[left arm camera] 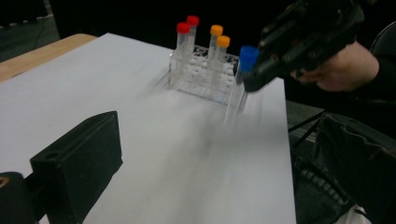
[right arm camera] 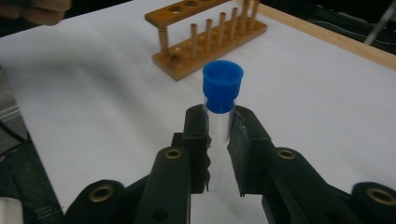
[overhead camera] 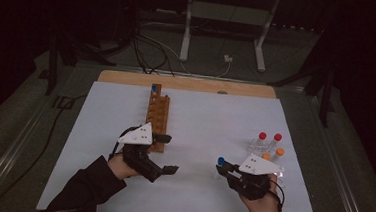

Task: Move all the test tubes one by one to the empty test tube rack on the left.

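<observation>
1. My right gripper (right arm camera: 218, 140) has its two black jaws closed on a clear tube with a blue cap (right arm camera: 222, 86); the pads press on the glass just below the cap, and the cap stands clear above them.
2. From above, that gripper (overhead camera: 227, 169) sits at the near right of the white table (overhead camera: 194, 196), with the blue cap (overhead camera: 220, 161) at its left tip.
3. In the left gripper view the same tube (left arm camera: 239, 88) hangs lifted above the sheet, blurred, cap up and body tilted slightly.
4. Just right of and behind it stands a clear plastic rack (left arm camera: 201, 77) holding two red-capped tubes (left arm camera: 187, 28) and two orange-capped tubes (left arm camera: 219, 37), all upright.
5. My left gripper (overhead camera: 165, 154) is at the near centre-left, its jaws standing apart with nothing between them; the far jaw lies at the near end of the wooden rack (overhead camera: 157, 115).
6. The wooden rack runs away from me towards the far edge, and a blue-capped tube (overhead camera: 154, 88) stands in its far end.
7. From the right gripper view, the wooden rack (right arm camera: 210, 44) lies well beyond the held tube, its near holes empty.
</observation>
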`<state>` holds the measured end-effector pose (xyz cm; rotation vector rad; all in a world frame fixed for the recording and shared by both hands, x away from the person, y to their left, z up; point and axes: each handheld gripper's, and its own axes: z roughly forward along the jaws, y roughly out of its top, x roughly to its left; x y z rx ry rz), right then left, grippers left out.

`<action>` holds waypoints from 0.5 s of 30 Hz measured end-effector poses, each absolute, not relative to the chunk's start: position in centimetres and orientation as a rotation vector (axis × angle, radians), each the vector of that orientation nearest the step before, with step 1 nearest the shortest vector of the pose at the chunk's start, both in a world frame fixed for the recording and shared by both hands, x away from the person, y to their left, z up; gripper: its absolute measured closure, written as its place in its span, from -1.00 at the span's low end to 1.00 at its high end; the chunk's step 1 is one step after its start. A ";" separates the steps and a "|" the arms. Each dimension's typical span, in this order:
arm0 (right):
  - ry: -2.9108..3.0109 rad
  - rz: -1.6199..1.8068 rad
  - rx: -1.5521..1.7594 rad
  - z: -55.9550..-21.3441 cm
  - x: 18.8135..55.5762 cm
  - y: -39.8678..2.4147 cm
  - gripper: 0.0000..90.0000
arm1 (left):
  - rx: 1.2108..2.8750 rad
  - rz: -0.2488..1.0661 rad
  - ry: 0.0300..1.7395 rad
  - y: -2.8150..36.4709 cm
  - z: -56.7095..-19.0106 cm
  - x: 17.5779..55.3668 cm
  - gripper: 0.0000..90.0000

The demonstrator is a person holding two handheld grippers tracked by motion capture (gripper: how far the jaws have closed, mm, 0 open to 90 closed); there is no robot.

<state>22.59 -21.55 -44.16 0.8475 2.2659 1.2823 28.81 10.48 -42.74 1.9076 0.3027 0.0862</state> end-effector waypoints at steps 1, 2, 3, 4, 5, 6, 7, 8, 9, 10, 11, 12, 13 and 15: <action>2.268 1.284 0.844 -44.2 22.6 -21.4 0.70 | 1.909 0.089 0.295 10.2 -42.6 28.8 -0.95; 2.271 1.286 0.841 -44.2 22.5 -21.3 0.70 | 1.908 0.086 0.289 9.9 -42.4 28.9 -0.95; 2.269 1.288 0.842 -44.3 22.5 -21.2 0.70 | 1.908 0.079 0.281 9.5 -42.3 28.9 -0.95; 2.271 1.289 0.843 -44.3 22.5 -21.1 0.70 | 1.906 0.079 0.274 9.1 -42.1 29.0 -0.95; 2.275 1.288 0.841 -44.4 22.5 -21.0 0.70 | 1.908 0.078 0.268 8.8 -42.0 29.0 -0.94; 2.275 1.290 0.841 -44.4 22.5 -20.9 0.70 | 1.906 0.074 0.261 8.4 -41.9 29.0 -0.91; 2.280 1.295 0.843 -44.5 22.5 -20.8 0.70 | 1.910 0.076 0.251 8.0 -41.8 29.1 -0.89; 2.284 1.293 0.839 -44.5 22.4 -20.7 0.70 | 1.911 0.074 0.247 7.6 -41.8 29.1 -0.89; 2.287 1.293 0.838 -44.6 22.4 -20.6 0.70 | 1.911 0.067 0.245 7.2 -41.8 29.3 -0.88; 2.289 1.297 0.838 -44.6 22.4 -20.6 0.70 | 1.908 0.059 0.243 6.8 -41.8 29.4 -0.87; 2.291 1.298 0.836 -44.6 22.4 -20.5 0.70 | 1.910 0.051 0.237 6.4 -41.8 29.5 -0.86; 2.294 1.298 0.833 -44.7 22.4 -20.4 0.70 | 1.912 0.054 0.236 6.0 -41.8 29.5 -0.83; 2.293 1.299 0.833 -44.7 22.4 -20.4 0.70 | 1.917 0.053 0.231 5.6 -41.9 29.5 -0.83; 2.293 1.301 0.831 -44.7 22.4 -20.4 0.70 | 1.922 0.053 0.225 4.9 -42.0 29.5 -0.72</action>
